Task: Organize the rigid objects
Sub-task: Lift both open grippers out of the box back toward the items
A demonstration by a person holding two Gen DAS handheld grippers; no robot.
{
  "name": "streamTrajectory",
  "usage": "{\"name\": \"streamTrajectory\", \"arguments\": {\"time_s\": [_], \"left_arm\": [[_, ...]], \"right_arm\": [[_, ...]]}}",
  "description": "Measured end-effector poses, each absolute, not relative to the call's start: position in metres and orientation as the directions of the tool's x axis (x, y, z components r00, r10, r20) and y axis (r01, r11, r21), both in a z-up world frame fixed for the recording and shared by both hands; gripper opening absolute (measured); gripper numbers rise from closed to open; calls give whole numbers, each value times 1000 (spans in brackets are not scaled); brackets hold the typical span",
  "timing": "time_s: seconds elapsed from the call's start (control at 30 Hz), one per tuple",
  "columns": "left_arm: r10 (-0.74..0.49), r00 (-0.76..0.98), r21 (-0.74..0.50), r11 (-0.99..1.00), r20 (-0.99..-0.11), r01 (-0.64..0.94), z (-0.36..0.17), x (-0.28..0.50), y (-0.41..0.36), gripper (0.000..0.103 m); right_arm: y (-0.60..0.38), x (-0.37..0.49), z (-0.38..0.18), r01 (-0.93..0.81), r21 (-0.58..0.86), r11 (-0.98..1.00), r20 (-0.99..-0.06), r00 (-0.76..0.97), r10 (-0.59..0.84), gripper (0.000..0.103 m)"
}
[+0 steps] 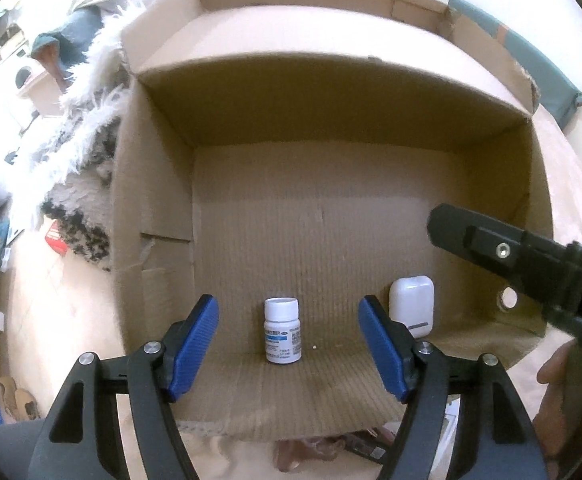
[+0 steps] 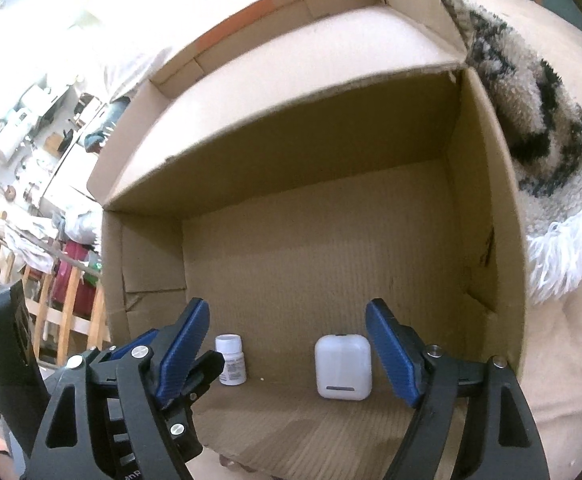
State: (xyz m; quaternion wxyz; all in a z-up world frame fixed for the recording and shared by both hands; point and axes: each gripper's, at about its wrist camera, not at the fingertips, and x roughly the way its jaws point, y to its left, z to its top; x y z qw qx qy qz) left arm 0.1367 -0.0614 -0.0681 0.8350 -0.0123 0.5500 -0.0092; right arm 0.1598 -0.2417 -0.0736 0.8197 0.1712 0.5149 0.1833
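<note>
A small white pill bottle point(image 1: 282, 331) stands upright on the floor of an open cardboard box point(image 1: 331, 152). My left gripper point(image 1: 289, 316) is open, its blue fingers on either side of the bottle, not touching it. A white earbud case point(image 1: 413, 308) stands to the bottle's right, behind my right finger. In the right wrist view my right gripper point(image 2: 287, 322) is open and empty, with the earbud case point(image 2: 343, 367) between its fingers near the right one, apart from both. The pill bottle point(image 2: 231, 360) shows partly behind the left finger there.
The box point(image 2: 487, 208) lies on its side with flaps open on a pale floor. A shaggy black, beige and white rug point(image 1: 79, 152) lies beside it; it also shows in the right wrist view point(image 2: 539, 128). The right gripper's black body point(image 1: 531, 264) reaches in from the right.
</note>
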Motion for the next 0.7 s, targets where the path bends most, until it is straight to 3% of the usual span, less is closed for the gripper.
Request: {"name": "streamTrajectory", "arguments": {"time_s": [0.7], "left_arm": [[9,450,-35,995,-893,-89,-17,83,-19,70]], "right_arm": [[-268,94,-19,-129,427,895,-770,467,435,85]]}}
